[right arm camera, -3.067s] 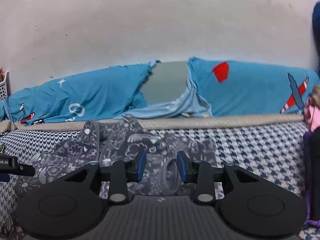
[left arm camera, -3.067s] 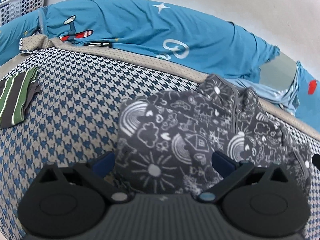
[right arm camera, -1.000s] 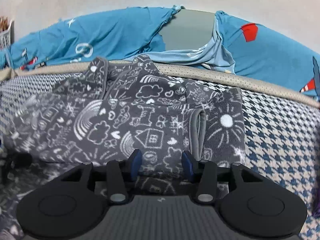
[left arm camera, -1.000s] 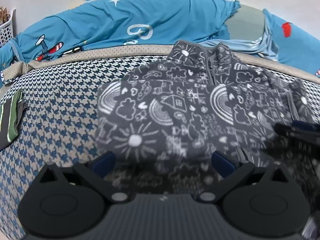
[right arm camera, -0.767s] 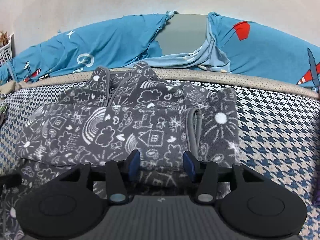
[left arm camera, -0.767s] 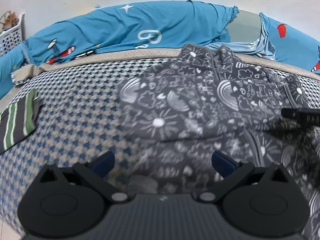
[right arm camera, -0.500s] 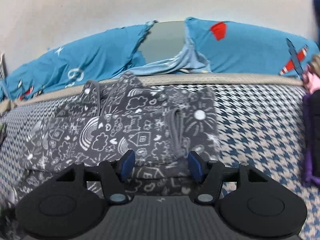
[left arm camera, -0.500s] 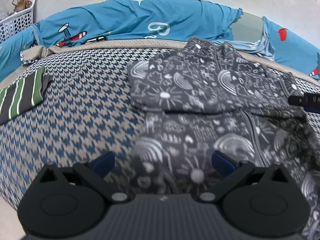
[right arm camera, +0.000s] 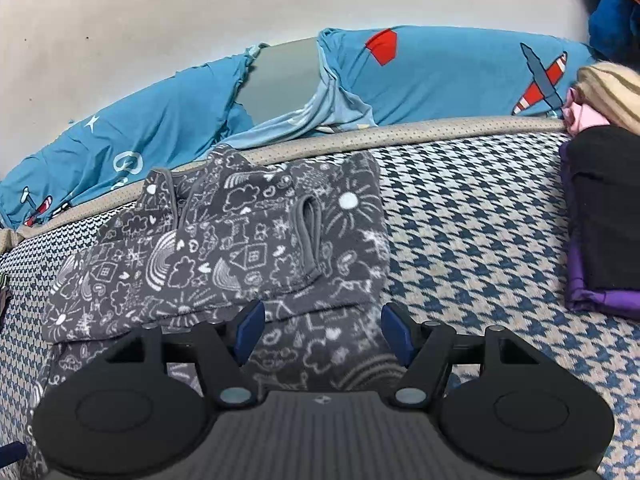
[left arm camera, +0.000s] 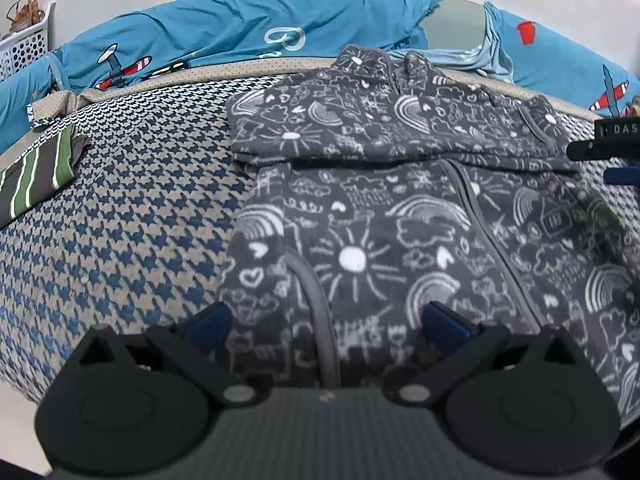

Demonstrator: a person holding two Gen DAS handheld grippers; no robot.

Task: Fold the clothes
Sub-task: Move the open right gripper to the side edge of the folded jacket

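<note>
A dark grey fleece garment with white doodle print (left arm camera: 360, 216) lies flat on the houndstooth bed cover (left arm camera: 140, 220). Both its sleeves are folded across the chest, and a grey cuff (right arm camera: 308, 236) shows in the right wrist view. My left gripper (left arm camera: 326, 322) hovers over the garment's lower left part, open wide, with cloth below it but nothing pinched. My right gripper (right arm camera: 323, 332) is over the garment (right arm camera: 240, 248) near its right side; its jaws are opening and no cloth is pressed between them. In the left wrist view, the right gripper (left arm camera: 604, 148) pokes in at the right edge.
A folded green-striped garment (left arm camera: 36, 176) lies at the bed's left. Blue aeroplane-print bedding (left arm camera: 240, 36) runs along the wall behind. A white basket (left arm camera: 24, 48) stands far left. A black and purple clothes stack (right arm camera: 600, 220) sits at the right, with bare houndstooth cover (right arm camera: 472, 240) between.
Both grippers have drawn back from the folded sleeves toward the garment's lower part. The right jaws have spread wider and the right view has rolled. The sleeves stay folded across the chest.
</note>
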